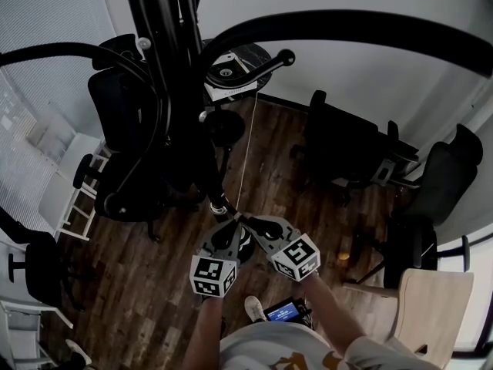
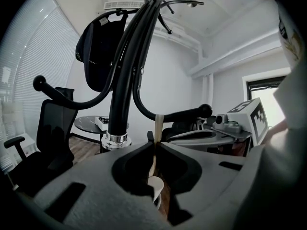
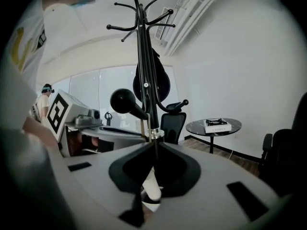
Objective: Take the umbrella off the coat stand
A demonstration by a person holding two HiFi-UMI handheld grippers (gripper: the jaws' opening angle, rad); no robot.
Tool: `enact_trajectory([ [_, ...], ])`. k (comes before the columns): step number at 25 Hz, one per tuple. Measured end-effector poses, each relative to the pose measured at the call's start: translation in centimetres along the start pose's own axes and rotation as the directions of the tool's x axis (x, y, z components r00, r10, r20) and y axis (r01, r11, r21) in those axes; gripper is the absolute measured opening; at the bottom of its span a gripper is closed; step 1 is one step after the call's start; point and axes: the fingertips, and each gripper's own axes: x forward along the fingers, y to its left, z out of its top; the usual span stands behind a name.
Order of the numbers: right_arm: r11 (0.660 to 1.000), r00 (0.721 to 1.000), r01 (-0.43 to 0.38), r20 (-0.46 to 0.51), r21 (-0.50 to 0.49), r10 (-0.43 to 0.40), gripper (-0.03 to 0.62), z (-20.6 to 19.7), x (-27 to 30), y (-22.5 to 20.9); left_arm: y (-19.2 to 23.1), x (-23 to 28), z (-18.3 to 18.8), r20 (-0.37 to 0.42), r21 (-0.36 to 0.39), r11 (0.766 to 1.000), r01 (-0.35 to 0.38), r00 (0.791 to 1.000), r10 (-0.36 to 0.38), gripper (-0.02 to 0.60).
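Both your left gripper (image 2: 154, 146) and right gripper (image 3: 154, 146) clamp the cream strap (image 2: 158, 128) of the umbrella (image 2: 155, 186), which hangs just below the jaws. The strap is not yet off the coat stand hook (image 2: 184, 113) above them.

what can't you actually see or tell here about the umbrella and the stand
- Umbrella body: only its pale strap and a pale stub show; the left tongs and right tongs, both shut on the strap, cover the rest in every view.
- Base of the coat stand: head view, hidden behind the tongs.
- Dark item hung on the stand: left gripper view, too dark to identify.
- Print on the box: right gripper view, too small.
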Motion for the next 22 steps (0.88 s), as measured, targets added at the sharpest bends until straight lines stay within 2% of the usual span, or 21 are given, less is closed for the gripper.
enact_trajectory([
  [8, 0.998, 0.998, -0.055, -0.004, 0.038, 0.055, 0.038, -0.3, 1.0, 0.9, 0.2, -0.7, 0.2, -0.009, -0.003, 1.0, 0.014, 1.0, -0.014, 0.025],
  [16, 0.991, 0.993, -0.113, 0.04, 0.074, 0.111, 0.053, 0.8, 1.6, 1.9, 0.7, -1.4, 0.2, -0.022, -0.013, 1.0, 0.023, 1.0, -0.023, 0.025],
  [22, 0.992, 0.996, -0.089, 0.006, 0.086, 0.089, 0.058, 0.0, 2.4, 1.8, 0.8, -1.6, 0.3, -0.022, -0.026, 0.999, 0.023, 0.999, -0.023, 0.023],
])
